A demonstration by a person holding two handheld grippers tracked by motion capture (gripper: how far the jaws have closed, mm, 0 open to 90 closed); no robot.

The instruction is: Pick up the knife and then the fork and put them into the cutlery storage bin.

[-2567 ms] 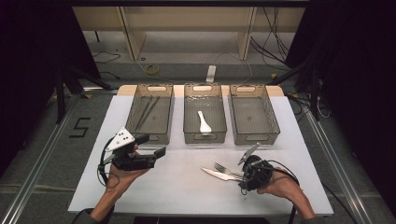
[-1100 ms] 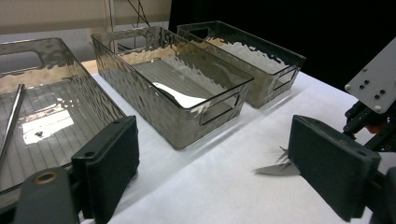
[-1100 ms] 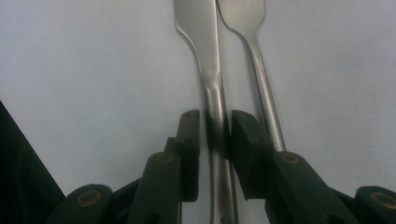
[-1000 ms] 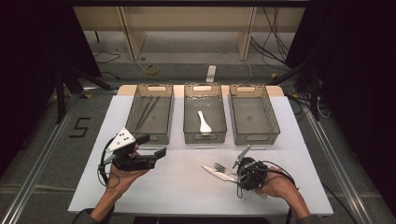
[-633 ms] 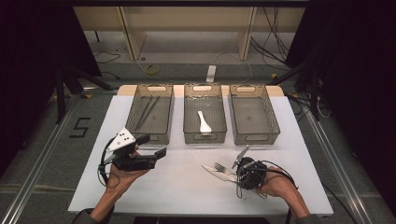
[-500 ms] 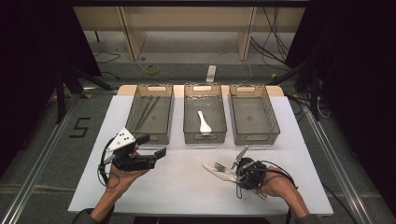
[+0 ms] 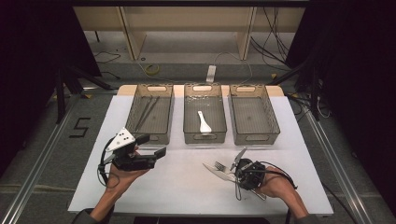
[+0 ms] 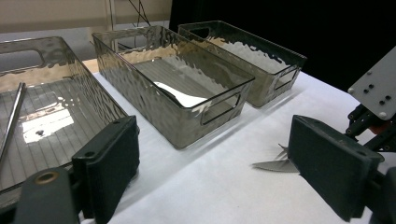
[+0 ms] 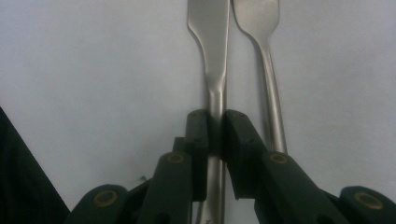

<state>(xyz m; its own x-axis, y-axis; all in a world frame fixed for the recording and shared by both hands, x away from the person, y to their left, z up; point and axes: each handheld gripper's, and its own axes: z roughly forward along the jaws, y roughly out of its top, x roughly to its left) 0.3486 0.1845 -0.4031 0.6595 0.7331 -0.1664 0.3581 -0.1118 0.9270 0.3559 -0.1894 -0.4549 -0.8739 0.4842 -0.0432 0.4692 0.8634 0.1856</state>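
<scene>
Right gripper view | right gripper [image 9: 215, 133] has just closed on knife [image 9: 212, 56] handle | blade points away (lengthwise along jaws)

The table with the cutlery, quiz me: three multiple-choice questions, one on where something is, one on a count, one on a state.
1. Where is the white spoon?
A. left bin
B. middle bin
C. right bin
2. How many clear bins stand at the back of the table?
A. two
B. three
C. four
3. What is the right gripper doing?
A. open above the fork
B. shut on nothing
C. shut on the knife

Answers: 1 B, the spoon lies in the middle bin. 2 B, three stand side by side. 3 C, its jaws clamp the knife handle, the fork lying beside it.
</scene>
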